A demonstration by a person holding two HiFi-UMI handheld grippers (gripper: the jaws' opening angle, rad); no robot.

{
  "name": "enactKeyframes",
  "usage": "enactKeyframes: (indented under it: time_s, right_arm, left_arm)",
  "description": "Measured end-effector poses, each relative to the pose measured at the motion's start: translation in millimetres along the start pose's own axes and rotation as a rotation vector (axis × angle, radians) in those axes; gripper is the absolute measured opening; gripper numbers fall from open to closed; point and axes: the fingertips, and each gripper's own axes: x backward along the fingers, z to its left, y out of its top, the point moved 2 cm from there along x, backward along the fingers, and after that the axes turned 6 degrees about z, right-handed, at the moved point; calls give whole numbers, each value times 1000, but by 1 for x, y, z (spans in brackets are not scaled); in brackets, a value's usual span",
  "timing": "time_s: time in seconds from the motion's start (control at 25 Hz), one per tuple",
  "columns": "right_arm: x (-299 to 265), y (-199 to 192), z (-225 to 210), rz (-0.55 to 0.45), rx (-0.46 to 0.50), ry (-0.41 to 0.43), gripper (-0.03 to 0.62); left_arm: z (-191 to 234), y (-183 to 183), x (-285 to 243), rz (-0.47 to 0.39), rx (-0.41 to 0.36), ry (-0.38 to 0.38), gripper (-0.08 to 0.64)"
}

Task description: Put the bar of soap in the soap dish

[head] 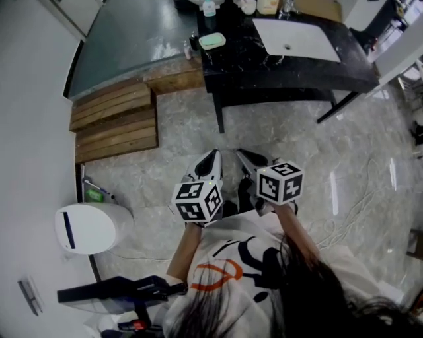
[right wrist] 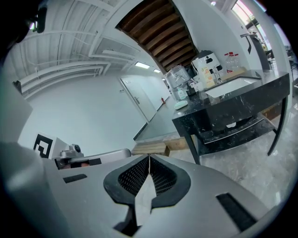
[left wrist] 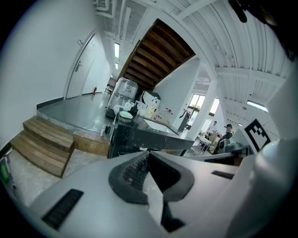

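A pale green oval piece (head: 212,41) lies on the left end of the black marble counter (head: 291,71); it also shows in the left gripper view (left wrist: 125,114) and the right gripper view (right wrist: 181,105). From here I cannot tell whether it is the soap dish, the bar, or both. My left gripper (head: 213,157) and right gripper (head: 243,156) hang side by side over the floor, well short of the counter, pointing toward it. In their own views the left gripper (left wrist: 148,153) and the right gripper (right wrist: 149,158) each have pads touching, with nothing between them.
A white sink basin (head: 297,39) is set in the counter, with bottles and jars (head: 209,8) along its back. Wooden steps (head: 115,122) lead up to a grey platform (head: 132,39) on the left. A white bin (head: 89,228) stands near my left side.
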Motion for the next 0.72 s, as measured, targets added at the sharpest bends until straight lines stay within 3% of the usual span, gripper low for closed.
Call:
enactKeyframes:
  time_s: [0.72]
  right_arm:
    - [-1,-29,31,18,36,-1,17]
  left_arm:
    - [14,-15,35,-32,7,1,2]
